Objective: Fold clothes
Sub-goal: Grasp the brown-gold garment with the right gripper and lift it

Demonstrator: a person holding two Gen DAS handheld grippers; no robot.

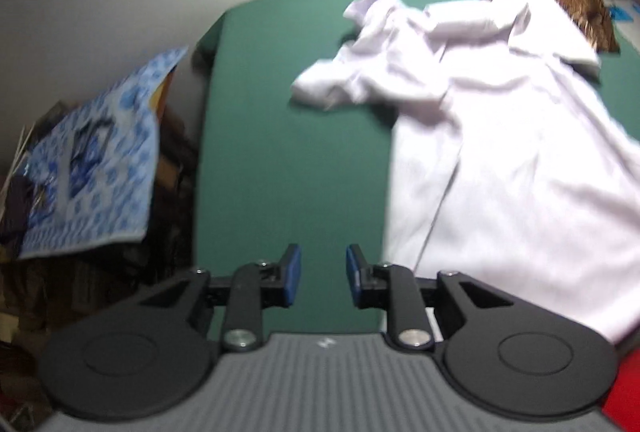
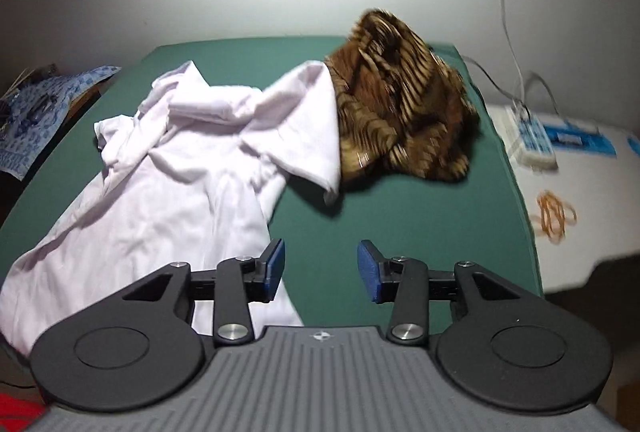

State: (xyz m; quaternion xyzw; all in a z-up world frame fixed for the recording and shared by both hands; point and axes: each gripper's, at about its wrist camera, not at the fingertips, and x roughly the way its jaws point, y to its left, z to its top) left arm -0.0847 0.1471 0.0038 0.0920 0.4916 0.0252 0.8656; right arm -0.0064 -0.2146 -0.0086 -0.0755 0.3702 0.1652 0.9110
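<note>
A white shirt (image 1: 500,136) lies crumpled on the green table (image 1: 280,120), with its collar and sleeves bunched at the far end. My left gripper (image 1: 323,274) hovers open over bare green surface, just left of the shirt's near hem. In the right wrist view the white shirt (image 2: 168,184) spreads over the left half of the green table (image 2: 420,224). A brown striped garment (image 2: 400,112) sits heaped behind it, touching the shirt's far edge. My right gripper (image 2: 321,270) stands open with nothing between its blue pads, just right of the shirt's hem.
A blue patterned cloth (image 1: 92,168) hangs over clutter left of the table. To the right stands a white surface (image 2: 580,232) with a power strip (image 2: 532,140), cables and rubber bands (image 2: 554,216). A wall rises behind the table.
</note>
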